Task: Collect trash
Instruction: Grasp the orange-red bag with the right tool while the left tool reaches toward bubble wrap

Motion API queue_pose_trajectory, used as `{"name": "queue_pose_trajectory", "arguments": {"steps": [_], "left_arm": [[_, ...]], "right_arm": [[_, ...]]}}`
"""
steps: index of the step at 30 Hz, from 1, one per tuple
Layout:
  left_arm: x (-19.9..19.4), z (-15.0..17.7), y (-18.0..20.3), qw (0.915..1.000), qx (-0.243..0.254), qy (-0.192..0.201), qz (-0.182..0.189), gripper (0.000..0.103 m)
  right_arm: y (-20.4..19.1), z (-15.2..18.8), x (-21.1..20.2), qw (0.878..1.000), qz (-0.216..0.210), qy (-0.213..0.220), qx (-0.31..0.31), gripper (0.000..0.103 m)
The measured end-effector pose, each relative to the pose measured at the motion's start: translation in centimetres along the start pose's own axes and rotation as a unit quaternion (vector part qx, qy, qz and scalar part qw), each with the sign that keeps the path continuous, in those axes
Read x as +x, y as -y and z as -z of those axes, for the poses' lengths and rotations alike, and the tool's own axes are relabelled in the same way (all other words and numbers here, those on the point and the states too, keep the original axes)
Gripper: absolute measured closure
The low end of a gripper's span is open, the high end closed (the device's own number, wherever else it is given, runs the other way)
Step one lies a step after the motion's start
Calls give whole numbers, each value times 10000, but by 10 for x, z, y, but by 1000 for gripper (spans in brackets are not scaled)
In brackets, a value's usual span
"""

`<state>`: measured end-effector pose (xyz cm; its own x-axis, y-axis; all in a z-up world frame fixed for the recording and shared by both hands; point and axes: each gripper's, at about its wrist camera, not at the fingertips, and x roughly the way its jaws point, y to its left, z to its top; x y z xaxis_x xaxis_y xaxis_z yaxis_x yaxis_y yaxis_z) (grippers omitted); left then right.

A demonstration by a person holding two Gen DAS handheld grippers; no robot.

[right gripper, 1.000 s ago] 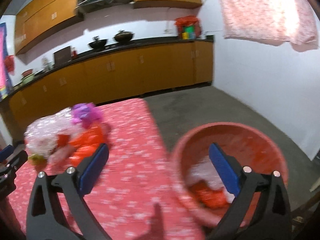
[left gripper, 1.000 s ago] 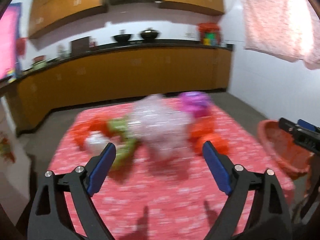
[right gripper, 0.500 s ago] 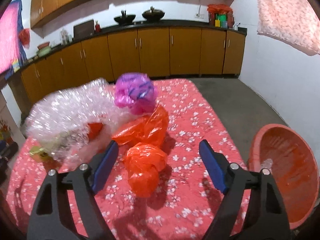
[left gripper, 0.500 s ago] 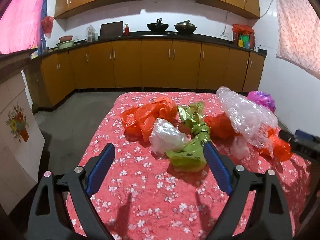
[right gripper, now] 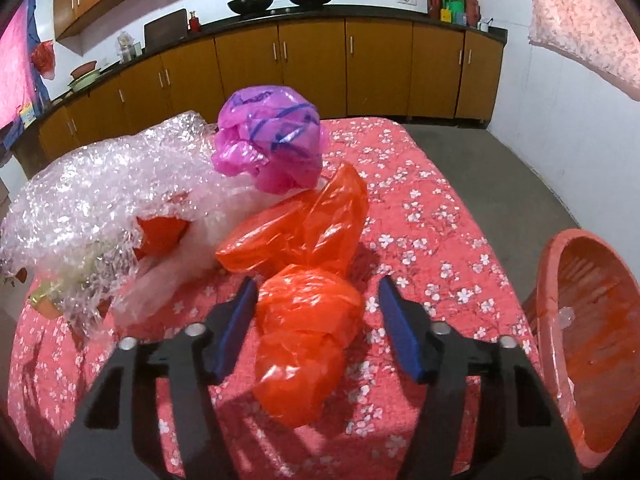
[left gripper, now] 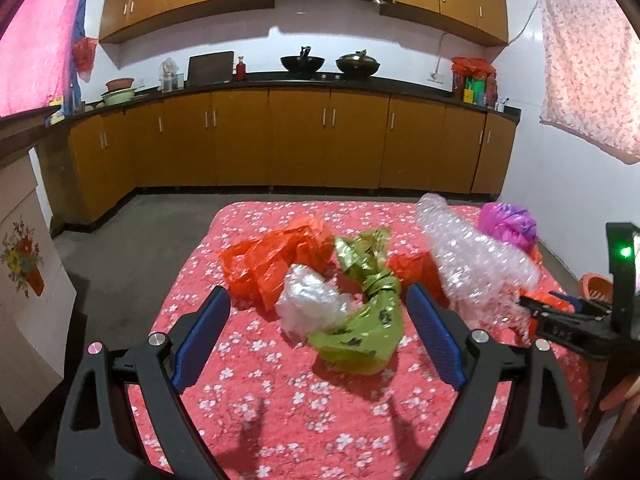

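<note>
A crumpled orange plastic bag (right gripper: 306,336) lies on a desk (right gripper: 432,216) covered in a red cloth with white flowers. The right tool (right gripper: 316,316) has its two blue pads on either side of this bag, and its jaws are closing; the left pad (right gripper: 236,324) is at the bag's edge, while a gap shows beside the right one, so it is not yet gripped. Just beyond, at twelve o'clock from the bag, a second orange bag (right gripper: 304,224) lies flatter. Farther at twelve o'clock sits a pink bag (right gripper: 272,140) with blue markings. At ten o'clock spreads a large wad of clear bubble wrap (right gripper: 104,196). At three o'clock, off the desk's edge and lower, stands a red plastic basin (right gripper: 588,344).

The left tool (left gripper: 316,332) hovers wide open, gripping nothing, above the other half of the pile. Between its pads, farther along the desk, lie a clear plastic bag (left gripper: 312,304) and a green and gold wrapper (left gripper: 368,320), touching each other. At eleven o'clock from them is a loose orange bag (left gripper: 272,264).

Behind the desk, wooden kitchen cabinets (left gripper: 300,140) run along the wall.
</note>
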<state>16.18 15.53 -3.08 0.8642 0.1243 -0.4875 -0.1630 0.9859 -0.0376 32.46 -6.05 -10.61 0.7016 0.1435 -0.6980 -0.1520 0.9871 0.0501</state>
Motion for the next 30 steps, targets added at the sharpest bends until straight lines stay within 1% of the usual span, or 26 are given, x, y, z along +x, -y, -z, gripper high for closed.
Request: {"name": "queue_pose_trajectory", "arguments": {"steps": [4, 10, 15, 19, 22, 24, 28, 29, 30], "left_arm": [[-6, -8, 7, 9999, 25, 107, 85, 13], [-15, -24, 27, 9989, 39, 262, 382, 12], [-10, -38, 54, 9975, 140, 219, 653, 12], [13, -46, 83, 9965, 483, -42, 688, 11], [37, -45, 94, 9958, 627, -345, 567, 11], [51, -41, 94, 9950, 630, -582, 503, 11], [64, -33, 89, 9938, 473, -867, 512, 12], [66, -31, 87, 9936, 406, -910, 536, 16], [67, -29, 85, 9932, 339, -954, 577, 27]], "right_arm": [[2, 3, -4, 10000, -17, 13, -42, 58], [12, 19, -27, 9998, 57, 133, -105, 58], [27, 31, -50, 9995, 186, 236, -62, 58], [42, 40, -64, 9992, 280, 268, 35, 58], [53, 44, -72, 9989, 341, 286, 109, 58], [58, 43, -75, 9988, 366, 309, 140, 58], [68, 44, -83, 9984, 407, 352, 145, 58], [70, 44, -83, 9984, 415, 359, 137, 58], [71, 44, -83, 9984, 419, 363, 133, 58]]}}
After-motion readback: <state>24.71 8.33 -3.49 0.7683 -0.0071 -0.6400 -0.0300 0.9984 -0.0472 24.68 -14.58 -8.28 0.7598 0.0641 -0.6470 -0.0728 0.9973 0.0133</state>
